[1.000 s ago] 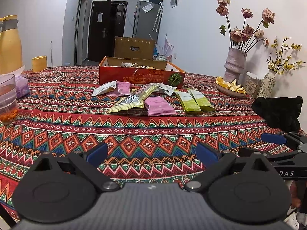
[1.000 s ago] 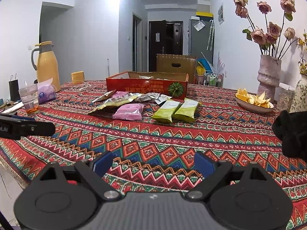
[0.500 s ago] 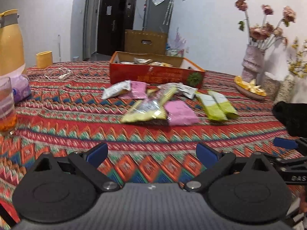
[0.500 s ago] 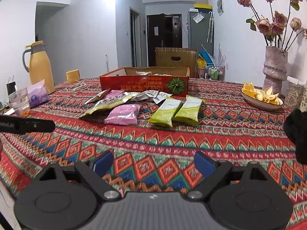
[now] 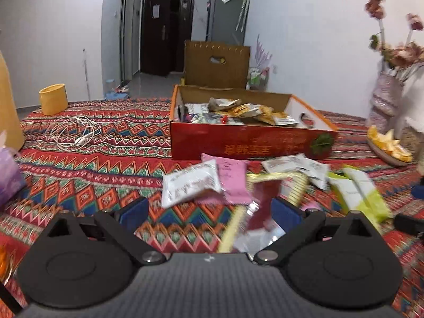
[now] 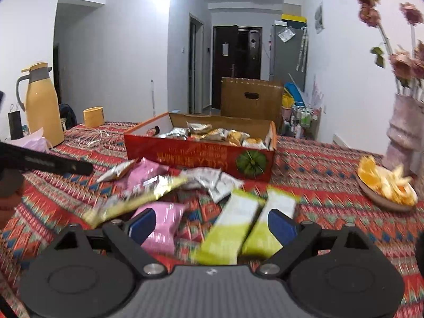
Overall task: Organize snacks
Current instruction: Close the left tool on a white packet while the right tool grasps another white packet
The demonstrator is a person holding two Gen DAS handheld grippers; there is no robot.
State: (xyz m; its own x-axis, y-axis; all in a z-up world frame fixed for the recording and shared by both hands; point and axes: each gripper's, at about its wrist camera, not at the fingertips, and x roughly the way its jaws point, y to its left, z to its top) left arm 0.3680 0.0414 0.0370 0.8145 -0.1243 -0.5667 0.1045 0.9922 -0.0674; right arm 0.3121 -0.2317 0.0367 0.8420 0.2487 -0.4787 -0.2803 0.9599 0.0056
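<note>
Red patterned cloth covers the counter [image 5: 79, 175]; from the left wrist, the left tongs [image 5: 209, 212] gape empty over a yellow-edged packet [image 5: 254, 212] running lengthwise away, toward the red box [image 5: 249, 143]. From the right wrist, the right tongs [image 6: 212, 225] stand apart, straddling two green packets [image 6: 246, 225] lying lengthwise, nearer this hand.

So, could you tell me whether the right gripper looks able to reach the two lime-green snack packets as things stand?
Probably yes: the right gripper is open, and the two lime-green snack packets lie flat side by side on the patterned tablecloth right between its fingers, uncovered.
</note>
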